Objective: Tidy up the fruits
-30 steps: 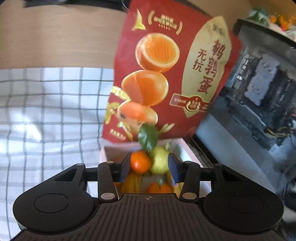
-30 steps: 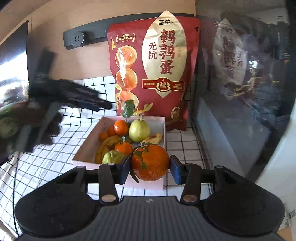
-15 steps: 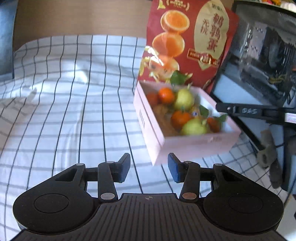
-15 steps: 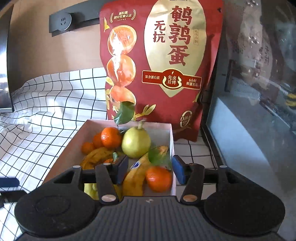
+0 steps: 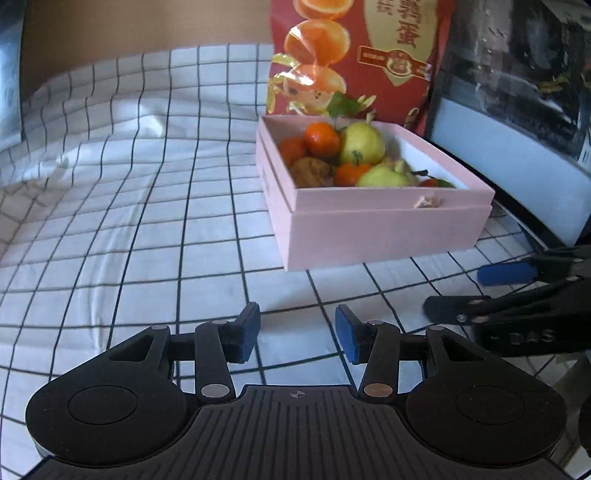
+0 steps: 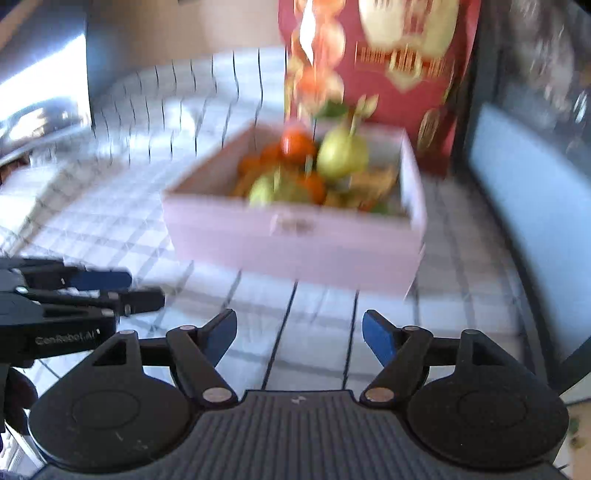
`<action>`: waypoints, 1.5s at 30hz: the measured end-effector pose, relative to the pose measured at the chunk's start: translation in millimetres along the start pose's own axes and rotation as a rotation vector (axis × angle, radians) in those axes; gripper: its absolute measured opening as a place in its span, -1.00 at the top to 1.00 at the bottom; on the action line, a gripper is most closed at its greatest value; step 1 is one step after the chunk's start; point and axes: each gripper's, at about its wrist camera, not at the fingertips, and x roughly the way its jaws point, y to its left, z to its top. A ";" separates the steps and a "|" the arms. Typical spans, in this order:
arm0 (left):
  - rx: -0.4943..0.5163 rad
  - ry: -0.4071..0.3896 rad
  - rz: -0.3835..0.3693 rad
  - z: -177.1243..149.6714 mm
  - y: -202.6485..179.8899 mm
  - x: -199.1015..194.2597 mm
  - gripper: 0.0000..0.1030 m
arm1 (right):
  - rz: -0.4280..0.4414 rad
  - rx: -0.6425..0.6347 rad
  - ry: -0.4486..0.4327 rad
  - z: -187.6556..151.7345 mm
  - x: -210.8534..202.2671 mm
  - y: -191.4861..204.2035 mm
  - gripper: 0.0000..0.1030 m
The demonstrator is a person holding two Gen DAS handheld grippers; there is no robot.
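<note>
A pink box (image 5: 380,229) stands on the checked cloth and holds several fruits: oranges (image 5: 321,139), green pears (image 5: 362,143) and a brownish fruit. It also shows, blurred, in the right wrist view (image 6: 295,243). My left gripper (image 5: 296,334) is open and empty, low over the cloth in front of the box. My right gripper (image 6: 299,334) is open and empty, also in front of the box. Each gripper shows in the other's view, the right one (image 5: 517,291) at the right edge, the left one (image 6: 99,288) at the left edge.
A tall red snack bag (image 5: 354,51) stands behind the box. A dark glass-fronted appliance (image 5: 517,92) lies to the right. The white checked tablecloth (image 5: 129,206) stretches to the left. A wooden wall (image 5: 129,26) is at the back.
Both grippers have pulled back from the box and dropped low over the cloth. The right gripper let go of the large orange a second ago and is now wider open.
</note>
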 end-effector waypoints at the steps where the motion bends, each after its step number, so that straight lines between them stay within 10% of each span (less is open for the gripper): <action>1: 0.010 -0.006 0.009 -0.8 -2.6 0.6 0.03 | -0.013 -0.004 -0.019 -0.7 1.6 0.7 -0.50; 10: 0.023 -0.052 0.049 -0.9 -11.9 9.1 0.01 | -0.072 0.011 -0.040 2.3 23.2 -9.3 -1.00; 45: -0.001 -0.052 0.074 -0.8 -12.8 9.2 0.00 | -0.071 0.008 -0.110 -6.3 22.8 -16.5 -1.00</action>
